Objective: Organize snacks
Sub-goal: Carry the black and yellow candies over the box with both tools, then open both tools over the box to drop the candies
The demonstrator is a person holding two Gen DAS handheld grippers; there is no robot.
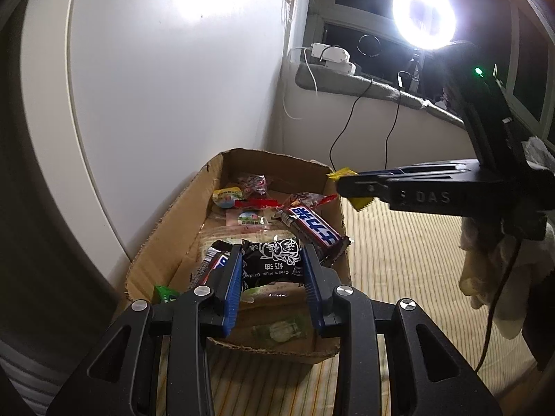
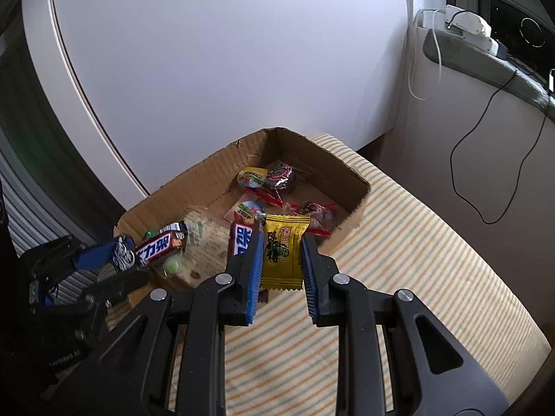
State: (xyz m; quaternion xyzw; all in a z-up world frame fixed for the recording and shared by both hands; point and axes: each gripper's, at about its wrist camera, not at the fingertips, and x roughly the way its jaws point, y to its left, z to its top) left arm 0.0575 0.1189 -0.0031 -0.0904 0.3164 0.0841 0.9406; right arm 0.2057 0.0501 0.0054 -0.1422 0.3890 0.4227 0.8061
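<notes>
An open cardboard box (image 1: 166, 228) (image 2: 194, 180) stands on a striped mat and holds several wrapped snacks, among them a dark chocolate bar (image 1: 314, 228) (image 2: 159, 244). My left gripper (image 1: 272, 253) is shut on a black plum candy packet (image 1: 270, 263), held just above the box's near end. In the right wrist view this left gripper (image 2: 121, 246) comes in from the left with the packet seen edge-on. My right gripper (image 2: 282, 239) is shut on a yellow candy packet (image 2: 282, 253) over the box's near right rim. The left wrist view shows the right gripper (image 1: 341, 187) with the yellow packet (image 1: 360, 202) at the box's far right corner.
The box lies against a white cabinet panel (image 1: 173, 86) in a corner. The striped mat (image 2: 399, 260) stretches to the right of the box. A window sill (image 1: 364, 83) with chargers and hanging cables runs behind, and a bright ring light (image 1: 423, 17) shines above it.
</notes>
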